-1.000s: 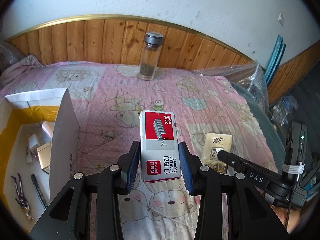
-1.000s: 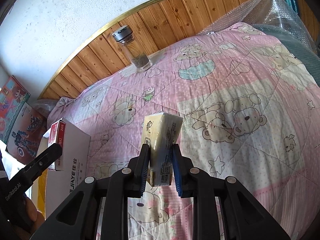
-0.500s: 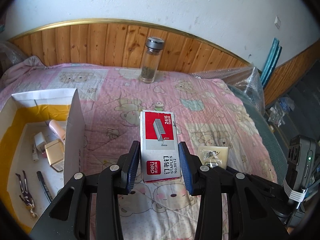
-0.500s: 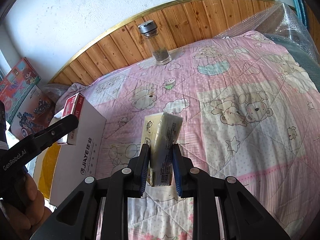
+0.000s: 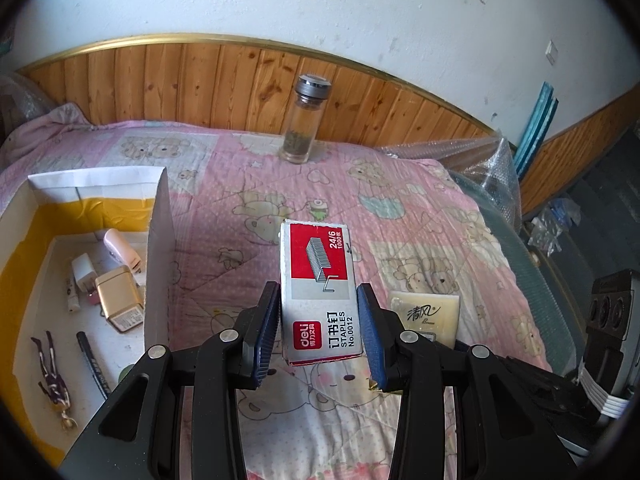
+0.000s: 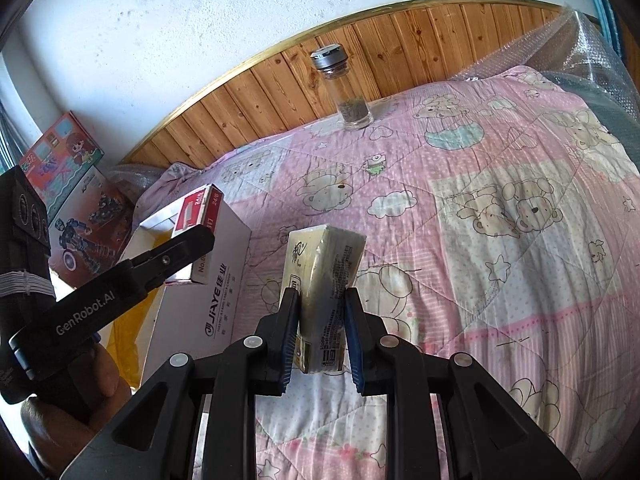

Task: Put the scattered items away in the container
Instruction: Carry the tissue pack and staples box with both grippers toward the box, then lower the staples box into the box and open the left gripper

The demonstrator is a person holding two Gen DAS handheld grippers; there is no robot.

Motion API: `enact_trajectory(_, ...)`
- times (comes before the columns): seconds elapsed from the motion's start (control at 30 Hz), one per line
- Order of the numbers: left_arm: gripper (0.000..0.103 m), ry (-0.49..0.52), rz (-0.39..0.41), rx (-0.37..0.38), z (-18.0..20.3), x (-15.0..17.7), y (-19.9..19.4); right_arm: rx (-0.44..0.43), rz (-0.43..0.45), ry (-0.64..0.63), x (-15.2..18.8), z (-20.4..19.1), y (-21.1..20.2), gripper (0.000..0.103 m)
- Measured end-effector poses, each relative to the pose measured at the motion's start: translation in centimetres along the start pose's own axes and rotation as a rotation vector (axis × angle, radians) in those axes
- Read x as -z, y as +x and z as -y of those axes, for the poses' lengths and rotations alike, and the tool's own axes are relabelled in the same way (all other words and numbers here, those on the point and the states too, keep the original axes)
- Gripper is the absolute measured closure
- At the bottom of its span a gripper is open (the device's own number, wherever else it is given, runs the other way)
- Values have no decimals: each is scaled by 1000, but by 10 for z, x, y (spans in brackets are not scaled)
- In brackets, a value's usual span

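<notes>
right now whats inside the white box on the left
In the white box: a gold tin, white charger, pink stapler, black pen and keychain. Its near wall hides the right edge.

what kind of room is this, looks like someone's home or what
Probably a bedroom at home: a pink bear-print quilt spread over what looks like a bed, wood wall panelling behind it, and toy boxes stacked against the wall.
</notes>
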State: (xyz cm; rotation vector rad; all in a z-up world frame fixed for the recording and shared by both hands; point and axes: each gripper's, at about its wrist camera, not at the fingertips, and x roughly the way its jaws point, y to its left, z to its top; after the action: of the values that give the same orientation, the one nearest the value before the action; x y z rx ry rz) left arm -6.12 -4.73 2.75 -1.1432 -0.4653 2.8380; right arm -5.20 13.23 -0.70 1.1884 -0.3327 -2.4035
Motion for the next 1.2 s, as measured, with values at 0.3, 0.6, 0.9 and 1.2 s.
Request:
enact_trajectory(0.3, 63, -19, 11, 14, -12, 1, -13, -22, 9, -46, 0, -30, -6, 79)
enact_trajectory(0.6, 63, -56, 29, 23, -37, 2, -36, -43, 18, -90, 2, -57, -12, 79)
enact_trajectory(0.9, 63, -133, 57, 12, -80, 1, -63, -84, 20, -132, 2, -86, -13, 79)
enact_trajectory(1.2, 63, -183, 90, 5, -112, -5, -80, -116, 29, -200, 3, -119, -15, 79)
